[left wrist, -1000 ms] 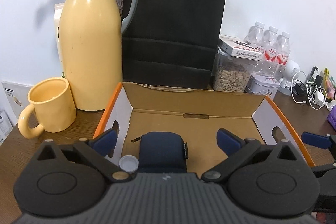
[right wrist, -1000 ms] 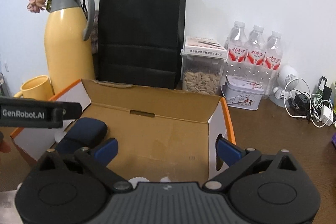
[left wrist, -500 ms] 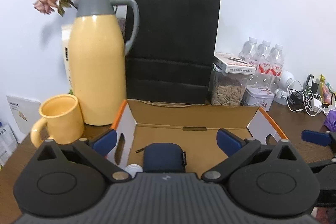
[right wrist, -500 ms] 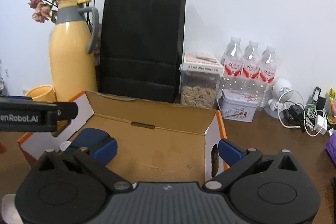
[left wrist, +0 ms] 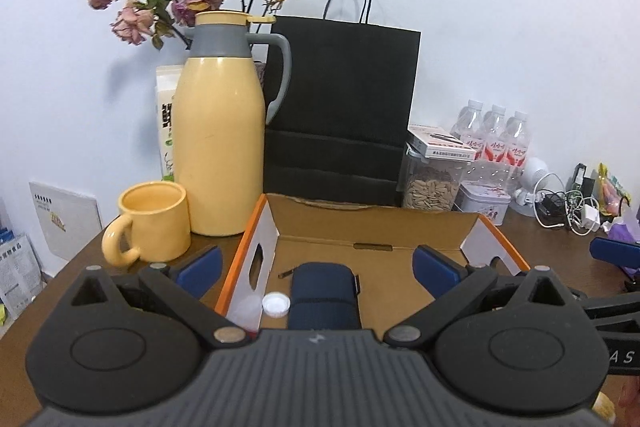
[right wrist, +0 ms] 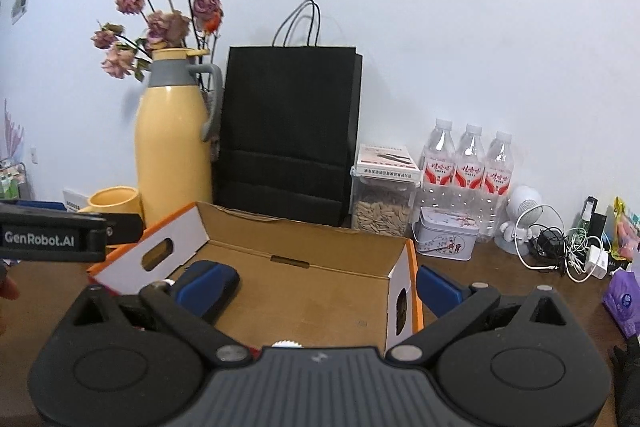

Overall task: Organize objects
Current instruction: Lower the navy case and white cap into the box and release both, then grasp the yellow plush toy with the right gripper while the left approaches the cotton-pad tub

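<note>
An open cardboard box [left wrist: 376, 227] with orange edges stands on the brown table; it also shows in the right wrist view [right wrist: 304, 247]. Inside lie a dark blue zip pouch [left wrist: 322, 295], also in the right wrist view [right wrist: 208, 287], and a small bottle with a white cap [left wrist: 276, 305]. Another white cap [right wrist: 285, 343] peeks out at the box's near edge. My left gripper [left wrist: 316, 267] is open and empty, raised in front of the box. My right gripper [right wrist: 320, 287] is open and empty, raised over the box's right half.
Behind the box stand a yellow thermos jug [left wrist: 220, 147], a yellow mug [left wrist: 152, 227], a black paper bag [left wrist: 340, 115], a seed jar [left wrist: 432, 183], a tin [left wrist: 484, 201] and water bottles [left wrist: 496, 139]. Cables and chargers [right wrist: 568, 251] lie at the right.
Both grippers have pulled back and risen from the box, so it looks smaller and lower in both views. Both stay open and empty. The pouch and bottle have not moved.
</note>
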The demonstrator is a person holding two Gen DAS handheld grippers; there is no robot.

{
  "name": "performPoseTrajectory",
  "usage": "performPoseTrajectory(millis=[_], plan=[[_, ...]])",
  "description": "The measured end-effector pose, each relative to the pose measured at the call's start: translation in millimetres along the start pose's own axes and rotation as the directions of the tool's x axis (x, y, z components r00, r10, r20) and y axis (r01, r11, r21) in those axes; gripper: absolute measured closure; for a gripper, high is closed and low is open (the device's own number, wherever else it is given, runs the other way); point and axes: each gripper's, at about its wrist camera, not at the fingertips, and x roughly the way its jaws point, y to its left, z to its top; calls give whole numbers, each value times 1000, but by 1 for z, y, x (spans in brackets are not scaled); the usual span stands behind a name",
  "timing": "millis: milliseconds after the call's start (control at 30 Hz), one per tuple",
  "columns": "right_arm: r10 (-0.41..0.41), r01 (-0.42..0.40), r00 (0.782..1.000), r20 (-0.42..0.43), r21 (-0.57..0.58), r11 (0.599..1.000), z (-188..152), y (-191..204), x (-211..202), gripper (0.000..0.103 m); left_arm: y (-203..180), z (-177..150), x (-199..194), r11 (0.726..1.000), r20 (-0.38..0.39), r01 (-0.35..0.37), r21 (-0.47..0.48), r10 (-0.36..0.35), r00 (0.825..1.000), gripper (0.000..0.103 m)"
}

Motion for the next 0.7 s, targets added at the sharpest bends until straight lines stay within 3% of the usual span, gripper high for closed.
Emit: performPoseTrajectory(millis=[700], plan=[[-9, 11, 997, -71, 20, 1000, -67, -29, -85, 0, 11, -60, -70, 998, -79, -56, 6, 56, 995, 0]])
